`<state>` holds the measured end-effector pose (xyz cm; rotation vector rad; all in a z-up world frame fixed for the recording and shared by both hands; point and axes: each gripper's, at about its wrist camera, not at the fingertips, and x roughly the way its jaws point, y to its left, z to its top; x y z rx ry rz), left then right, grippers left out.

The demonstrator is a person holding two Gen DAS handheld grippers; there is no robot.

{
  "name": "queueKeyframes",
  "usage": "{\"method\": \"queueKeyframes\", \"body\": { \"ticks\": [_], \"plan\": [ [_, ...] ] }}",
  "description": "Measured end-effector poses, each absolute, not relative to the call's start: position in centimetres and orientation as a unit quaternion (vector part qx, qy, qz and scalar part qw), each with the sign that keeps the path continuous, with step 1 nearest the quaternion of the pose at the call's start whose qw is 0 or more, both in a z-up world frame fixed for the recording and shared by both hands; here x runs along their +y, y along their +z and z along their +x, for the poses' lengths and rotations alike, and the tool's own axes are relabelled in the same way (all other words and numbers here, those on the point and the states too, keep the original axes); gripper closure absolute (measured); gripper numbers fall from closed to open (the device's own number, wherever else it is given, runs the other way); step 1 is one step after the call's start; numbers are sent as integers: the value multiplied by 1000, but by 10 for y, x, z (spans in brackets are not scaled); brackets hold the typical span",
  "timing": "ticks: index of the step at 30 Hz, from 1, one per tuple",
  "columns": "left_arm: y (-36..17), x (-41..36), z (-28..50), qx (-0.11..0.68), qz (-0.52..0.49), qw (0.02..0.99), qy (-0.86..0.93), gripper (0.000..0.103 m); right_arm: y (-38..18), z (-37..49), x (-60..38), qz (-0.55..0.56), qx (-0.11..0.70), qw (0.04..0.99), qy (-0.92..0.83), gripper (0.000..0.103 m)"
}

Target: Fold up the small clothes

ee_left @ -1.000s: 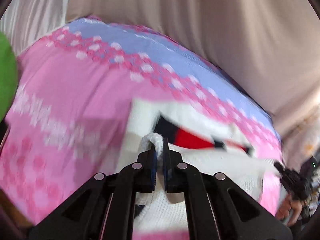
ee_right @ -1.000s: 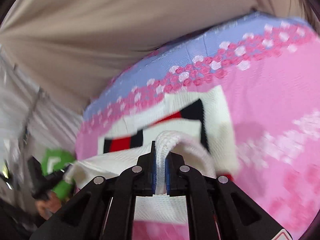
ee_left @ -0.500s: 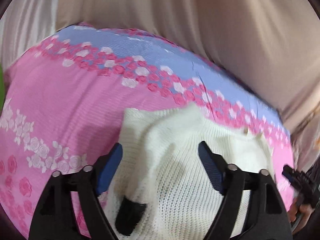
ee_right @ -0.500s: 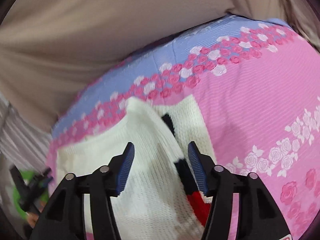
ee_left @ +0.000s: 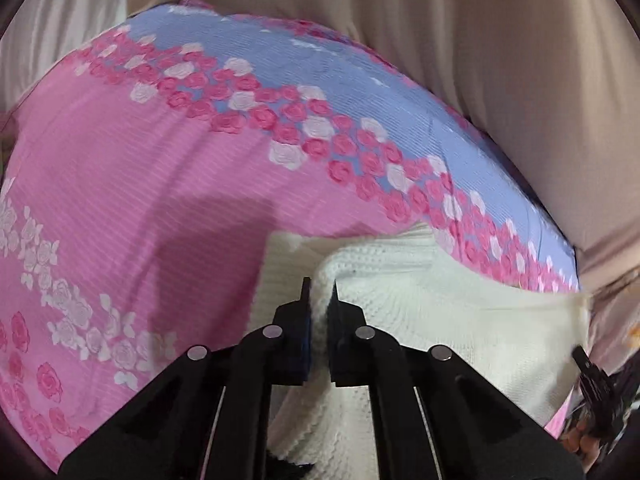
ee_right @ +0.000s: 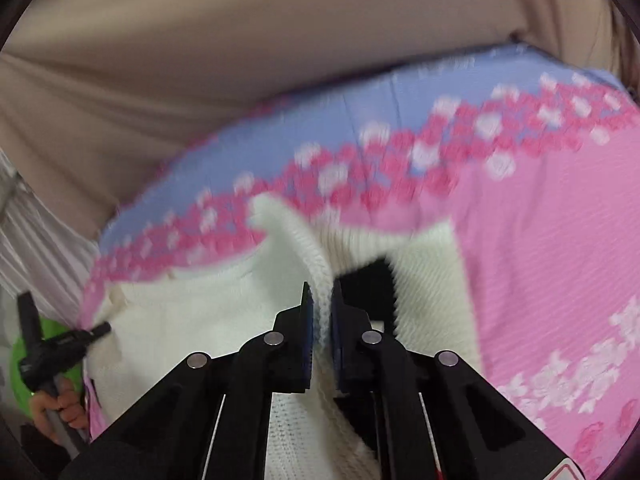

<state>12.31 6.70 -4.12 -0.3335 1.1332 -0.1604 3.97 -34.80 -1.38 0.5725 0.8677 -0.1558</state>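
Observation:
A small white knitted sweater (ee_left: pixel 440 320) with a black patch lies on a pink flowered bedspread (ee_left: pixel 140 184). My left gripper (ee_left: pixel 319 294) is shut on a raised fold of the sweater at its left side. In the right wrist view the sweater (ee_right: pixel 192 320) shows again, with the black patch (ee_right: pixel 372 280) beside my right gripper (ee_right: pixel 320 300), which is shut on a ridge of the sweater's knit. Each gripper appears in the other's view: the right one at the sweater's far corner (ee_left: pixel 592 376), the left one (ee_right: pixel 60 344) in a hand at the sweater's edge.
The bedspread has a rose band and a lilac border (ee_left: pixel 360 80) along its far edge. Beige curtains (ee_left: pixel 480 40) hang behind the bed. A green object (ee_right: pixel 24 364) sits low at the left in the right wrist view.
A second ago both grippers were shut on the sweater. Half a second ago both were open over the flattened sweater. Now both have shut again on new folds of it.

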Motion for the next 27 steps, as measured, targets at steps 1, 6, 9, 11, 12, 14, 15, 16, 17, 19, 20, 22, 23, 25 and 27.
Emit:
{"method": "queueKeyframes", "body": {
  "ticks": [1,6,9,11,12,14,15,16,17,19,20,22,23,25,27],
  "plan": [
    [-46,69,128,540,-158,824,-74,98,-7,30,-361,284,401,867,-85,96],
    [-79,53,151,581,-143,799,-64,98,-76,27,-414,324,477,804,-148,97],
    [-67,47,153,583,-151,795,-74,92,-82,36,-405,315,487,800,-151,91],
    [-53,44,150,570,-141,805,-85,87,-66,41,-398,315,476,810,-134,87],
    [-44,43,147,557,-130,816,-86,71,-55,43,-391,290,472,822,-133,80],
    [-32,39,145,536,-109,834,-75,46,-36,48,-379,238,462,844,-136,54],
    [-32,35,147,532,-102,838,-74,46,-33,51,-377,230,458,848,-133,44],
    [-35,32,152,535,-97,836,-75,46,-34,57,-376,227,457,850,-127,44],
    [-41,26,158,545,-91,829,-79,47,-39,66,-375,223,467,846,-126,45],
    [-56,18,167,566,-78,816,-86,76,-52,82,-377,210,490,835,-140,50],
    [-63,16,171,577,-70,810,-85,98,-57,88,-378,207,498,830,-144,74],
    [-64,25,176,571,-85,814,-68,98,-65,97,-381,218,511,820,-136,99],
    [-65,32,181,569,-97,815,-58,101,-63,96,-385,225,502,824,-137,99],
    [-72,46,191,575,-95,812,-16,103,-62,93,-401,243,485,824,-161,103],
    [-82,57,197,594,-105,797,-12,103,-77,90,-424,259,508,797,-198,102]
  ]
}}
